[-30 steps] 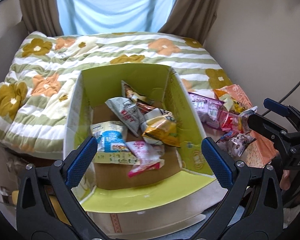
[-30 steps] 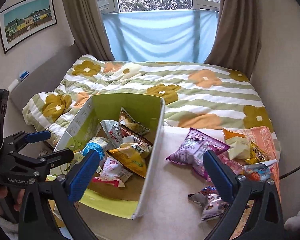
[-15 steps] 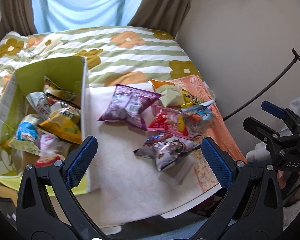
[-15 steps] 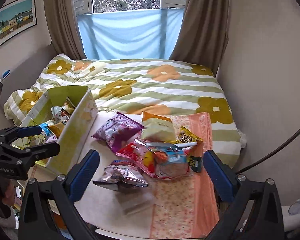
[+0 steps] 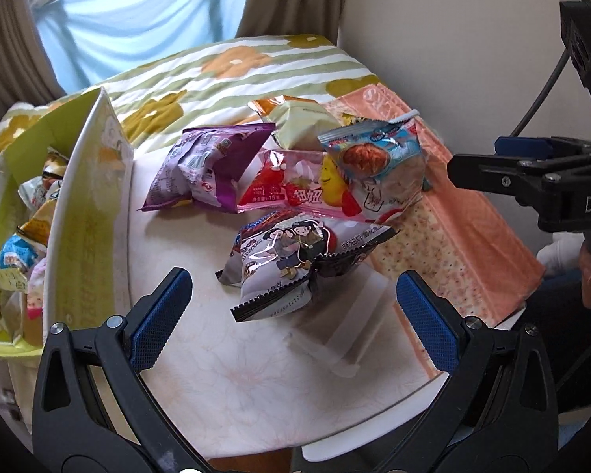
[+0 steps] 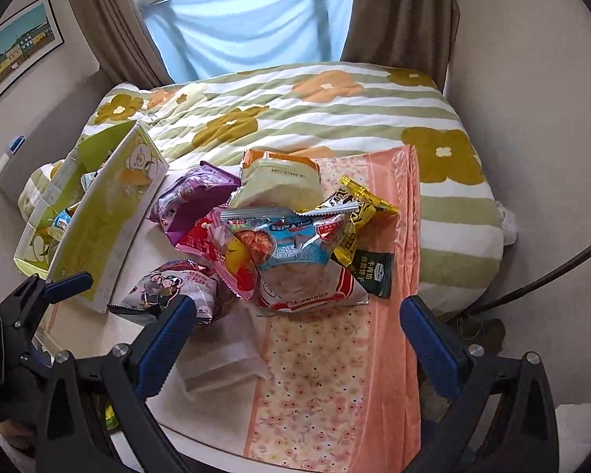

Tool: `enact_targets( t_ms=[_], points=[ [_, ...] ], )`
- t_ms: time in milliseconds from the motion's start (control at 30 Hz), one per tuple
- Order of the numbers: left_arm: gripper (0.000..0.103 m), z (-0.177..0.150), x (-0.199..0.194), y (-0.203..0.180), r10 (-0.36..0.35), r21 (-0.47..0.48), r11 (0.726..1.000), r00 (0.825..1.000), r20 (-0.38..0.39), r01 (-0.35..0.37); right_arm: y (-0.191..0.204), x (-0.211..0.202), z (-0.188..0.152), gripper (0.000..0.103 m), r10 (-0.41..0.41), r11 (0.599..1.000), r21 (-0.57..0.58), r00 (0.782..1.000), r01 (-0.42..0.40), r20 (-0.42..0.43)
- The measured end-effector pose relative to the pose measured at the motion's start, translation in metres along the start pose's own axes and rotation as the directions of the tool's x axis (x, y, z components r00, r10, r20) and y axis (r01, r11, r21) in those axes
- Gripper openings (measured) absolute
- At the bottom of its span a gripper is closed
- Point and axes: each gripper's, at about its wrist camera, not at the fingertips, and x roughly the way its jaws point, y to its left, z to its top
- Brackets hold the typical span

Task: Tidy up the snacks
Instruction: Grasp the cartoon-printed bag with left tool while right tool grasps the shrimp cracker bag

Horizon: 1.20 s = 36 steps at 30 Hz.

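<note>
Your left gripper (image 5: 293, 307) hangs over the near side of the white floral-patterned tabletop (image 5: 256, 386) with its blue-padded jaws spread wide and nothing between them. Your right gripper (image 6: 297, 335) is spread just as wide and just as empty, above the peach flower-print cloth (image 6: 327, 386) that covers the table's right edge.

The loose snacks sit in a heap around the middle of the table. Nearest your left gripper lies a silver foil packet printed with cartoon figures (image 5: 295, 260), its serrated end pointing toward you. Behind it, a pink and red transparent wrapper (image 5: 291, 189) lies flat, touching a crumpled purple foil bag (image 5: 209, 165) on its left. A light blue packet with a red-brown food picture (image 5: 374, 165) leans on top of the pink one, and a pale cream pouch with an orange top (image 5: 299, 118) rests at the far side. From the right wrist view you can also see a yellow and black sachet (image 6: 354, 213) and a small dark green sachet (image 6: 376, 272) on the cloth.

The yellow-green open cardboard box (image 5: 86, 213) stands at the table's left edge, already holding several packets.
</note>
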Motion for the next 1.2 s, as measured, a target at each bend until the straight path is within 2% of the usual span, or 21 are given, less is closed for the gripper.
enact_targets(
  t_ms=[167, 433, 533, 800, 867, 933, 1033, 1200],
  points=[
    [0.103, 0.004, 0.028, 0.001, 0.063, 0.082, 0.995, 0.998, -0.018, -0.062, -0.009, 0.025, 0.001, 0.103, 0.004, 1.0, -0.005, 0.999, -0.005, -0.038],
    [0.103, 0.008, 0.067, -0.016, 0.109, 0.224, 0.97, 0.993, -0.04, -0.098, -0.015, 0.061, 0.004, 0.103, 0.015, 1.0, -0.004, 0.997, -0.015, -0.07],
    [0.103, 0.01, 0.077, -0.018, 0.112, 0.248, 0.964, 0.992, -0.054, -0.095, -0.013, 0.069, 0.005, 0.103, 0.003, 1.0, -0.027, 0.997, -0.005, -0.073],
    [0.103, 0.014, 0.088, -0.011, 0.045, 0.224, 0.974, 0.994, -0.104, -0.02, -0.014, 0.085, 0.009, 0.103, 0.01, 0.999, -0.035, 0.996, -0.013, -0.085],
    [0.101, 0.015, 0.089, -0.007, 0.023, 0.208, 0.978, 0.993, -0.117, 0.002, -0.012, 0.087, 0.009, 0.103, 0.01, 0.999, -0.05, 0.997, -0.015, -0.082],
    [0.091, 0.015, 0.088, -0.004, 0.024, 0.206, 0.979, 0.993, -0.114, 0.0, -0.01, 0.087, 0.01, 0.103, 0.009, 0.998, -0.064, 0.997, -0.014, -0.077],
    [0.083, 0.016, 0.087, 0.001, 0.008, 0.2, 0.98, 0.993, -0.119, 0.016, -0.009, 0.09, 0.011, 0.103, 0.005, 0.997, -0.071, 0.997, -0.01, -0.079],
    [0.075, 0.017, 0.083, 0.007, -0.024, 0.182, 0.982, 0.991, -0.133, 0.049, -0.009, 0.091, 0.011, 0.103, 0.005, 0.998, -0.068, 0.997, -0.011, -0.082]
  ],
)
